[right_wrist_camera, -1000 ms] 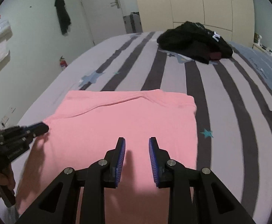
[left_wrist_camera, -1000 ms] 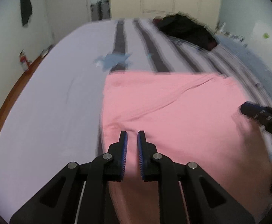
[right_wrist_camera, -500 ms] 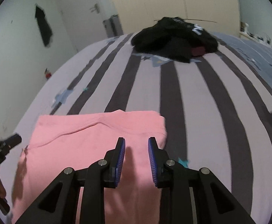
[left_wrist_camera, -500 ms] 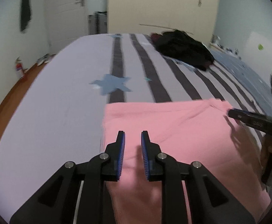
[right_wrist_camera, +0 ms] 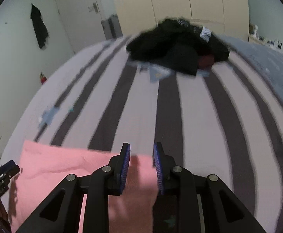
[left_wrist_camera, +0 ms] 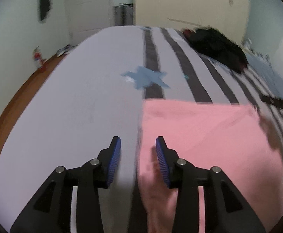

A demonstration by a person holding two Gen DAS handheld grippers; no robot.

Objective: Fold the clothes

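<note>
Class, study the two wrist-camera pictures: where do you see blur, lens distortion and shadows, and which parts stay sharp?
Left wrist view: the blue star and stripes smear with motion; the bed bulges, fisheye-bent; the left gripper stays sharp, shadowing the pink garment. Right wrist view: the black clothes pile is blurred; the right gripper is crisp; dark corners frame both.

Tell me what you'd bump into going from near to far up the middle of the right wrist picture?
Tongs → pink cloth → striped bedsheet → black clothes pile → cream wardrobe doors.
</note>
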